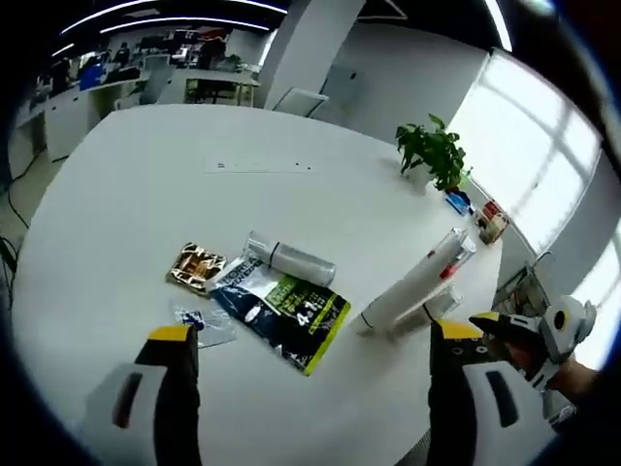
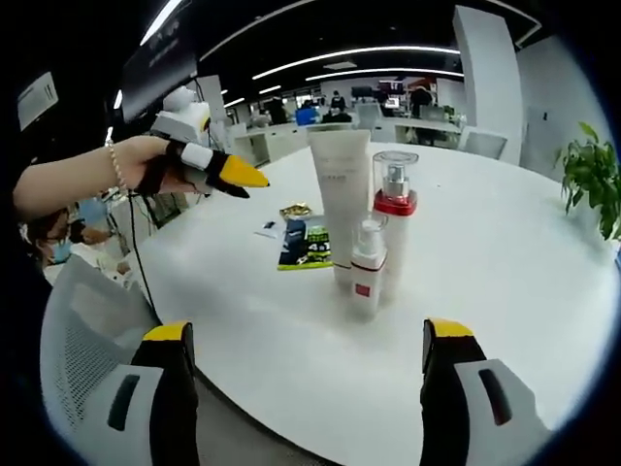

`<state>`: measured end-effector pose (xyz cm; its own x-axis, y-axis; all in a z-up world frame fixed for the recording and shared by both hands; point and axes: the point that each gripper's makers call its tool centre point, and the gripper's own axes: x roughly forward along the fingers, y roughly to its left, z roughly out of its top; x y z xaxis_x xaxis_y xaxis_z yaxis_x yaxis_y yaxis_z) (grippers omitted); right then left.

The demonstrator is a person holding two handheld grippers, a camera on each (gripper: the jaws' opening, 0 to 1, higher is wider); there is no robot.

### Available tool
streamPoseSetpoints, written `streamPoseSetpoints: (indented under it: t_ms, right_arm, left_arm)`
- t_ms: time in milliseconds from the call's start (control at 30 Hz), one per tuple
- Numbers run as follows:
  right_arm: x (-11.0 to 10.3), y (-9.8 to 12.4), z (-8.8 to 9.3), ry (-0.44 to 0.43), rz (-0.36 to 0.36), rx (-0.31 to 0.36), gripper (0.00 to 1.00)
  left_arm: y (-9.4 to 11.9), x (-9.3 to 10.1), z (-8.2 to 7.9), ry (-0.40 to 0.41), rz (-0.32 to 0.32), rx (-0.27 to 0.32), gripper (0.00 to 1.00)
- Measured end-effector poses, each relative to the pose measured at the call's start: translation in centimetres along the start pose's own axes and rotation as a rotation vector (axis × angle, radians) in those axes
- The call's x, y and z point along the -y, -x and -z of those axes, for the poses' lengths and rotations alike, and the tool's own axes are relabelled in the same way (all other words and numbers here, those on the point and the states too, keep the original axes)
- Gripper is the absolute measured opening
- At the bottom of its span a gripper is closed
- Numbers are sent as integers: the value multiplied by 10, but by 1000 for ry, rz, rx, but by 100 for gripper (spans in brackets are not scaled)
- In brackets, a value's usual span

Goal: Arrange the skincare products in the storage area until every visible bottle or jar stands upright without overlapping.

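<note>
Progress looks pretty decent, I'd say. On the white table (image 2: 505,252) three products already stand upright in a tight cluster: a tall white tube (image 2: 341,199), a clear pump bottle with a red collar (image 2: 393,209) right beside it, and a small pump bottle with a red label (image 2: 367,267) just in front. They're so close together I can't tell if any are touching.

What's left, as far as I can judge, is the stuff further back. From the left gripper view there's a white tube lying on its side (image 1: 289,258) resting on a dark sachet with a green edge (image 1: 283,311), a gold foil sachet (image 1: 197,268) just beside that, and a small clear packet (image 1: 199,320) nearer the camera. That tube probably still needs standing up.

Left gripper (image 1: 315,342) has its jaws spread wide, holding nothing. Right gripper (image 2: 309,340) is the same: wide apart, empty, facing the upright cluster.
</note>
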<state>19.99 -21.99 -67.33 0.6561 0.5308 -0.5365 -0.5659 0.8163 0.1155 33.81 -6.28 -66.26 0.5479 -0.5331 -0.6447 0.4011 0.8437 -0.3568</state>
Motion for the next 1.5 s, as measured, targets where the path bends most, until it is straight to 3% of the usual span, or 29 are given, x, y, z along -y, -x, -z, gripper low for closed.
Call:
streamPoseSetpoints:
  t_ms: [267, 500, 833, 1300, 1500]
  right_arm:
    - [0, 0, 2, -13, -7, -7, 96]
    - [-4, -1, 3, -15, -29, -17, 96]
    - [-2, -1, 4, -37, -24, -13, 96]
    - [0, -1, 5, -49, -26, -15, 95]
    - [0, -1, 5, -52, -25, -17, 95]
  left_arm:
    - [-33, 1, -14, 13, -29, -16, 88]
    - [-59, -5, -28, 24, -94, -5, 84]
    - [-94, -5, -27, 32, -127, -58, 79]
    - [-111, -9, -15, -21, -249, -122, 73]
    - [-115, -15, -19, -47, -291, -130, 72]
